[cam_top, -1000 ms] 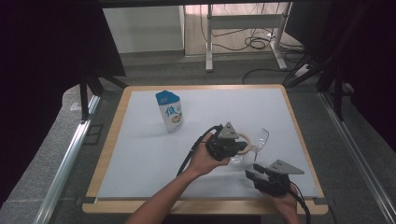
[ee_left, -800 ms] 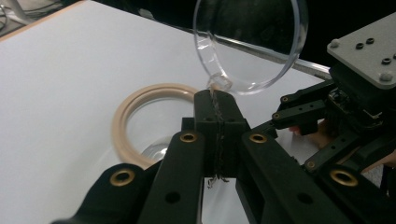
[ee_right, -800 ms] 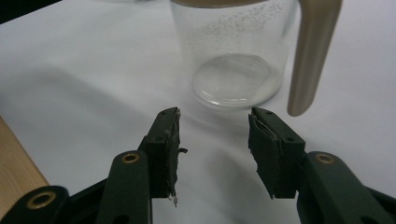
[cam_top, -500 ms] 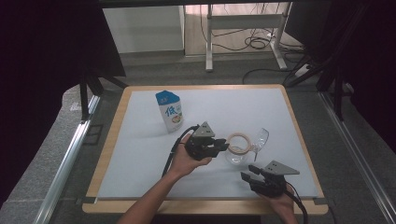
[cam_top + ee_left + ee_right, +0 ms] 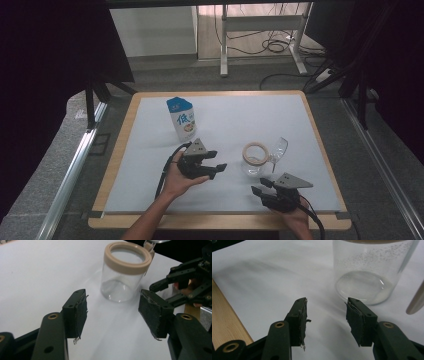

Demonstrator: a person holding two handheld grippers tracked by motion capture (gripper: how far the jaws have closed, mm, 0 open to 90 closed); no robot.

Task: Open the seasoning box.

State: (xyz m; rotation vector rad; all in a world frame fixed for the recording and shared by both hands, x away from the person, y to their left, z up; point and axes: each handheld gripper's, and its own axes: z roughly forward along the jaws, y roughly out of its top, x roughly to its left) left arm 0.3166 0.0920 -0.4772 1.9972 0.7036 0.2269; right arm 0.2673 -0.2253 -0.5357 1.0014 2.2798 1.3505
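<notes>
A clear glass jar [image 5: 254, 159] with a beige rim stands open-topped on the white mat. A wine glass [image 5: 278, 150] stands just right of it. My left gripper [image 5: 221, 168] is open a short way left of the jar and points at it. In the left gripper view the jar [image 5: 125, 272] sits beyond the open, empty left gripper [image 5: 112, 312]. My right gripper [image 5: 257, 190] is open near the front edge, just in front of the jar. In the right gripper view the jar [image 5: 372, 272] rises close ahead of the empty right gripper [image 5: 325, 317].
A blue and white milk carton [image 5: 181, 120] stands upright at the mat's back left. The wooden table edge [image 5: 224, 325] runs to the left of my right gripper. The other hand's gripper [image 5: 185, 282] appears at the right of the left gripper view.
My left gripper has drawn back leftward from the jar, still open. The right gripper has shifted slightly left. Jar, glass and carton have stayed put.
</notes>
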